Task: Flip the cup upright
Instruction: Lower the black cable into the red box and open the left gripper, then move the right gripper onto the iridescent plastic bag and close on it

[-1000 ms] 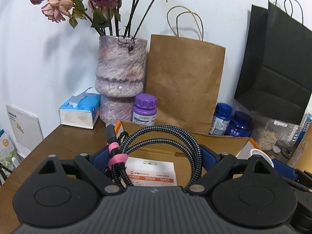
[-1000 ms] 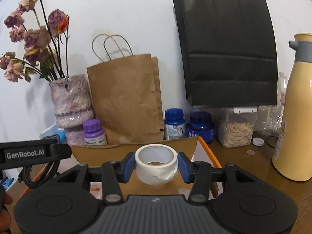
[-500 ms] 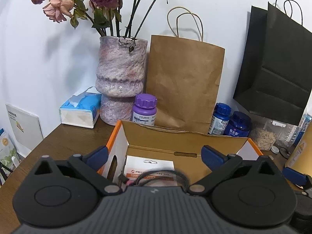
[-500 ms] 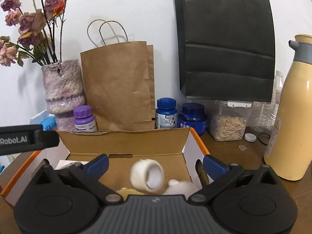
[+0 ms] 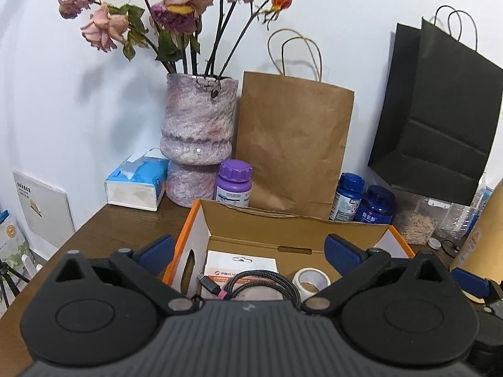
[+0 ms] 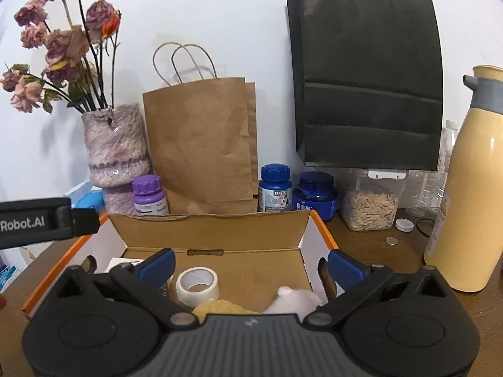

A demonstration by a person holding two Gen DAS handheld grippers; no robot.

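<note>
Between the spread blue fingertips of the left gripper (image 5: 248,248) sits an open cardboard box (image 5: 295,229) with orange edges, and the jaws are wide apart with nothing held. Inside it, just ahead of the tool, lie a braided black cable (image 5: 261,286) on a white card (image 5: 240,267), and a roll of white tape (image 5: 311,281) towards the right fingertip.

Ahead of the right gripper (image 6: 250,264), likewise splayed and empty, the same box (image 6: 213,229) holds the tape (image 6: 197,286) near the left fingertip, with a yellow fluffy thing (image 6: 220,308) and a white fluffy thing (image 6: 295,300) close against the tool's body; what these are cannot be told.

Beyond the box stand a purple-capped bottle (image 6: 149,196), a brown paper bag (image 6: 199,144), two blue jars (image 6: 297,193) and a mottled vase (image 6: 114,147) of dried roses. Off to the right stands a tall yellow flask (image 6: 468,194) on the wooden table (image 6: 371,238).

No cup can be made out in either view.
</note>
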